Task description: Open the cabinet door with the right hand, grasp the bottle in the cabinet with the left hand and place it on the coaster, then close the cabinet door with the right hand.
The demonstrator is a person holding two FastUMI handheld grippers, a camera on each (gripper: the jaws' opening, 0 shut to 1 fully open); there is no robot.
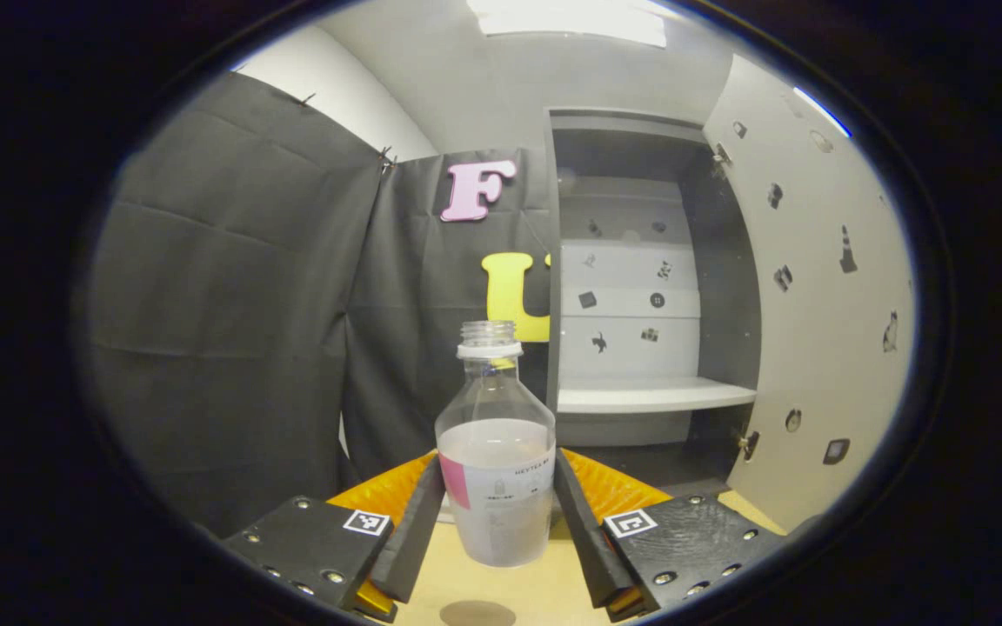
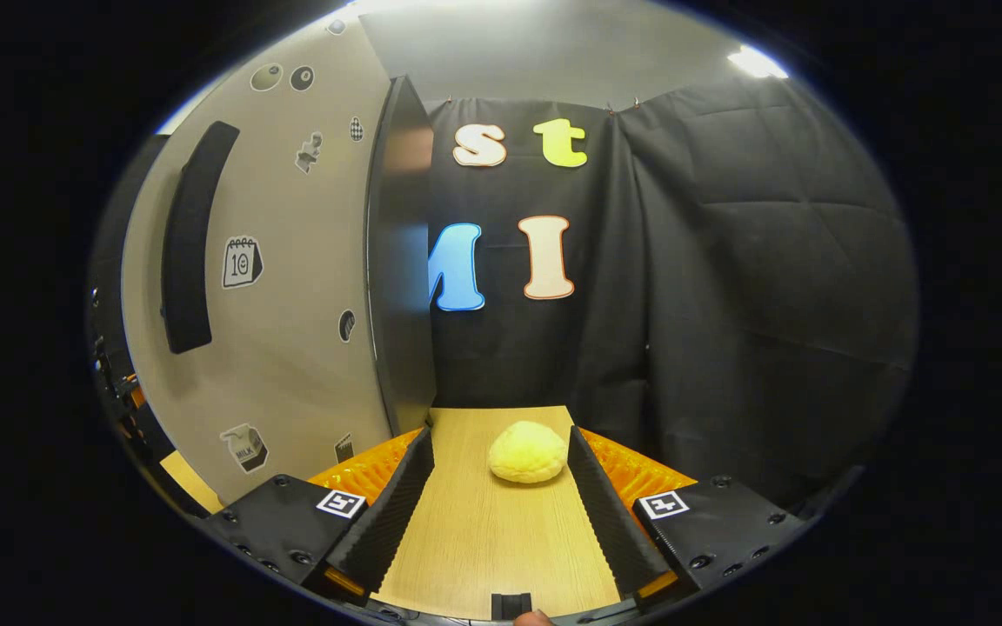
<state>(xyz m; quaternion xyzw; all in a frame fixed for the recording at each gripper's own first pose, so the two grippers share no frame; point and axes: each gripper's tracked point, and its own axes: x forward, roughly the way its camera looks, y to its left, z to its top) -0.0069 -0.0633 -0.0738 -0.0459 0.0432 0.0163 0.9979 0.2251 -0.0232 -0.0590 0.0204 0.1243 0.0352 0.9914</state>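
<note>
Wooden table — one bottle, one bun.

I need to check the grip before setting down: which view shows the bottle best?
The left gripper view: the bottle stands upright between the left gripper jaws, cap off, partly filled. The right gripper view faces the open cabinet door and a yellow bun instead.
</note>
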